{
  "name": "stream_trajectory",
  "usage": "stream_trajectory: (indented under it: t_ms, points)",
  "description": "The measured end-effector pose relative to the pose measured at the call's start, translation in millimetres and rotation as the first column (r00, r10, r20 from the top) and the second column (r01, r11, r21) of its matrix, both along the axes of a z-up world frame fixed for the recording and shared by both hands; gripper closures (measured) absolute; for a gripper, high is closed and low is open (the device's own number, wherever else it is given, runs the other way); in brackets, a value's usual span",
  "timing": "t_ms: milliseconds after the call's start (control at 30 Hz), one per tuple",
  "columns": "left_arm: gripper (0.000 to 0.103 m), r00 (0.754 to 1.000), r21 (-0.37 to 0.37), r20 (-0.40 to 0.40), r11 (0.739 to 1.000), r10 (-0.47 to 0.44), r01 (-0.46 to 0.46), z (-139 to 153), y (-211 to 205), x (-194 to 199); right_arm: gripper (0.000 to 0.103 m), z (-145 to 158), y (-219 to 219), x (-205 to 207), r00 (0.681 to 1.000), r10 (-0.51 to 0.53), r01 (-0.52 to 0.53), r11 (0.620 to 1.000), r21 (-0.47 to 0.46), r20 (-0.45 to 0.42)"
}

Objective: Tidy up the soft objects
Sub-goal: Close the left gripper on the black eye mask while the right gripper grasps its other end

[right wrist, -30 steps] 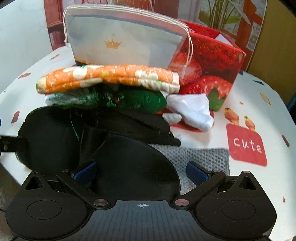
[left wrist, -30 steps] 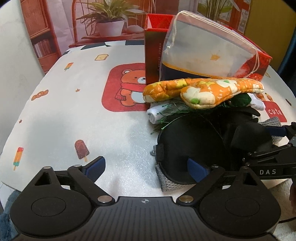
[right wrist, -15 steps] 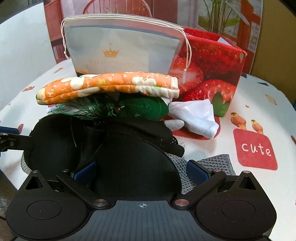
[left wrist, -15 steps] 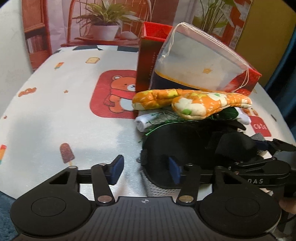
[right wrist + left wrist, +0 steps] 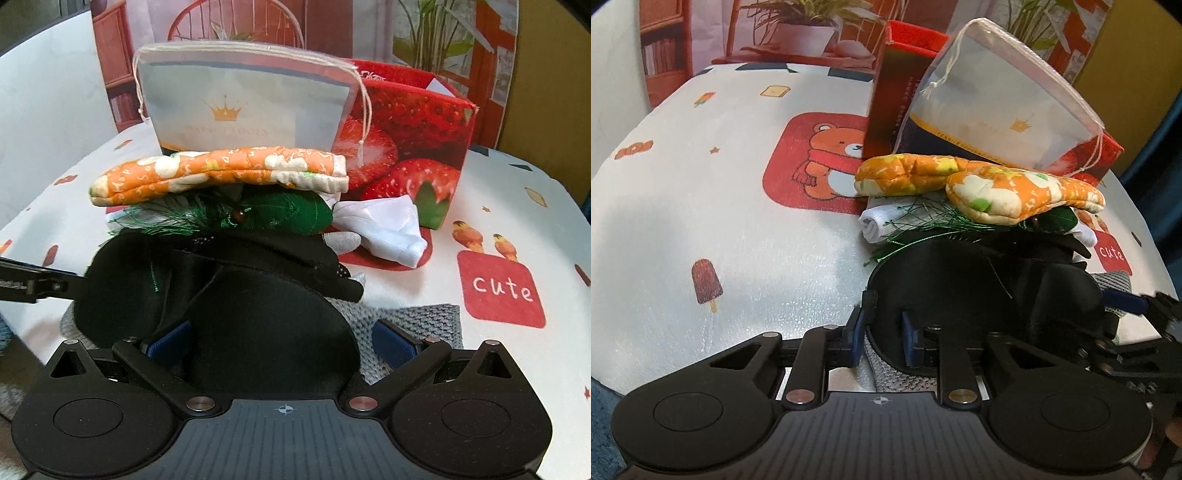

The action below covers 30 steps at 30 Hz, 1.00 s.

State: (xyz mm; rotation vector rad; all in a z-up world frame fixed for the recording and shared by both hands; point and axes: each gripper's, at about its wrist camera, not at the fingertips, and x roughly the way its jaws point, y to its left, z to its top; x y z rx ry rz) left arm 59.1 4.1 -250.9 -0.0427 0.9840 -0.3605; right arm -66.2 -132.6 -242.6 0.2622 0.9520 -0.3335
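Observation:
A pile of soft things lies on the table. A black eye mask (image 5: 945,280) (image 5: 258,314) lies in front, on a grey knitted cloth (image 5: 417,317). Behind it are a green plush item (image 5: 288,214), a white cloth (image 5: 388,229) and, on top, an orange flowered oven mitt (image 5: 979,184) (image 5: 221,173). My left gripper (image 5: 881,338) is shut on the left edge of the eye mask. My right gripper (image 5: 280,343) is open, its fingers on either side of the mask's right lobe.
A grey drawstring pouch (image 5: 243,107) leans on a red strawberry box (image 5: 417,147) behind the pile. The tablecloth (image 5: 720,192) carries a bear print and a red "cute" patch (image 5: 502,288). The table's edge runs close to both grippers.
My left gripper has moved right and closed its fingers onto the left edge of the eye mask. The right gripper has stayed open around the mask's other lobe.

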Motion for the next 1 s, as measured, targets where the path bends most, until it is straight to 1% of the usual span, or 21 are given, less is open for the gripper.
stream_trajectory:
  t_ms: [100,233,267,333,367,433,533,633,700,800,900,1000]
  points:
    - [0.080,1.000,-0.002,-0.005,1.000,0.007,-0.007,-1.6,0.2,0.7,0.000,6.1,0.3,-11.0,1.000,-0.005,0.005,1.000,-0.002,-0.007]
    - [0.080,1.000,-0.003,-0.009,1.000,0.010,-0.010,-2.7,0.8,2.0,0.002,11.6,-5.9,-28.0,0.999,-0.037,0.037,0.999,0.024,-0.002]
    - [0.080,1.000,-0.003,-0.009,1.000,0.010,-0.010,-2.8,0.6,1.8,0.003,12.7,-9.0,-31.6,0.999,-0.050,0.050,0.998,0.036,0.003]
    - [0.079,1.000,-0.003,-0.010,1.000,0.011,-0.011,-3.0,0.7,1.9,0.013,11.5,-14.4,-34.4,0.998,-0.069,0.069,0.996,0.065,0.009]
    - [0.079,1.000,-0.003,-0.010,1.000,0.011,-0.011,-3.1,0.7,2.0,0.016,10.4,-16.7,-34.6,0.997,-0.078,0.077,0.994,0.079,0.008]
    - [0.079,1.000,-0.005,-0.011,1.000,0.012,-0.012,-3.2,0.9,2.3,0.026,8.8,-17.2,-33.7,0.997,-0.078,0.077,0.992,0.096,0.011]
    - [0.077,1.000,-0.007,-0.013,1.000,0.016,-0.016,-3.9,1.8,2.4,0.034,10.1,-13.4,-31.6,0.998,-0.061,0.059,0.994,0.087,0.019]
    - [0.077,1.000,-0.007,-0.013,1.000,0.015,-0.015,-4.0,1.8,2.2,0.035,9.5,-13.5,-30.4,0.998,-0.060,0.058,0.993,0.101,0.018]
    - [0.077,1.000,-0.007,-0.013,1.000,0.014,-0.015,-4.2,2.2,2.2,0.035,6.1,-16.8,-30.9,0.997,-0.078,0.076,0.989,0.125,0.009]
    - [0.077,1.000,-0.004,-0.012,1.000,0.013,-0.013,-4.1,2.2,2.0,0.033,3.8,-21.8,-32.9,0.995,-0.101,0.096,0.981,0.166,0.022]
    - [0.077,1.000,0.005,-0.007,1.000,0.010,-0.010,-3.4,0.6,1.0,0.034,2.2,-23.4,-34.0,0.993,-0.113,0.105,0.977,0.186,0.032]
    - [0.077,1.000,0.005,-0.006,1.000,0.010,-0.010,-2.7,0.2,0.8,0.046,6.6,-19.4,-31.2,0.994,-0.096,0.084,0.980,0.181,0.056]
